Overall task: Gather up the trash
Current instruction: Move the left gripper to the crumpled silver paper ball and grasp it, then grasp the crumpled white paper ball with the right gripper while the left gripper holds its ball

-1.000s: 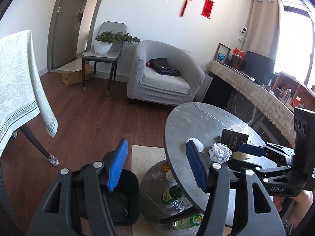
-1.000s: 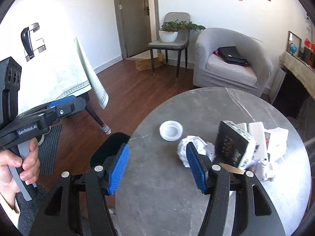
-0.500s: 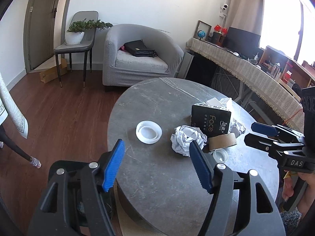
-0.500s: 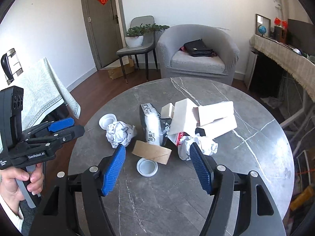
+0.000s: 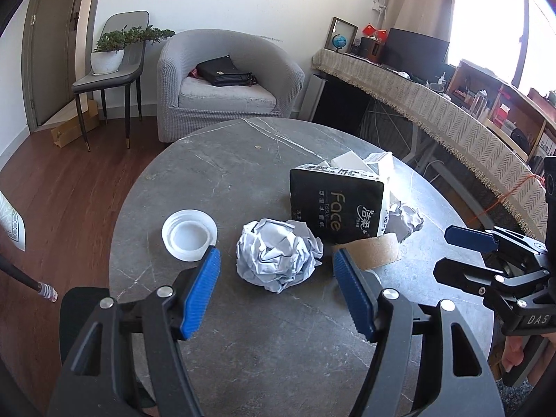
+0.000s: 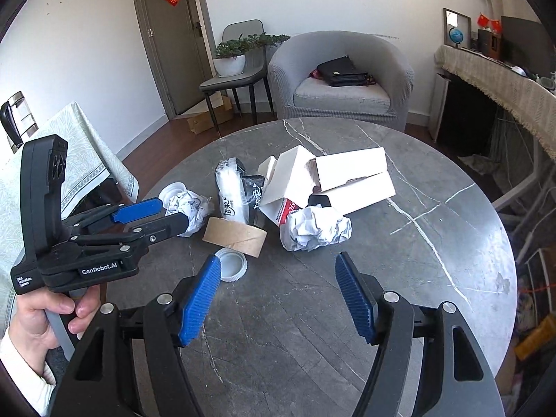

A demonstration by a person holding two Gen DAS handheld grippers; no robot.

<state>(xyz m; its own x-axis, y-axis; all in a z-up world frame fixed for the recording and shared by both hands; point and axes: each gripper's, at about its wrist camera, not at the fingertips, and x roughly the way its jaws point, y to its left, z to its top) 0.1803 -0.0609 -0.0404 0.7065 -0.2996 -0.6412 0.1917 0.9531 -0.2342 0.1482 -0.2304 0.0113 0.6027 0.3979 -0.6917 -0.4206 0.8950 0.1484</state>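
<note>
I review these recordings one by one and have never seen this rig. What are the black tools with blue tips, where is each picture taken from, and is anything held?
A person holds one handheld gripper per hand; a camera on each looks along its blue fingers. The left gripper faces a crumpled white paper ball; the right gripper faces another crumpled paper wad. The round grey marble table also carries a black tissue pack, white cartons, a brown tape roll and white lids. Both grippers are open, holding nothing.

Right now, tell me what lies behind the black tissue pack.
Behind the black tissue pack stand white cardboard boxes, one open. A crumpled paper ball covers their lower front; the boxes' insides cannot be seen.
</note>
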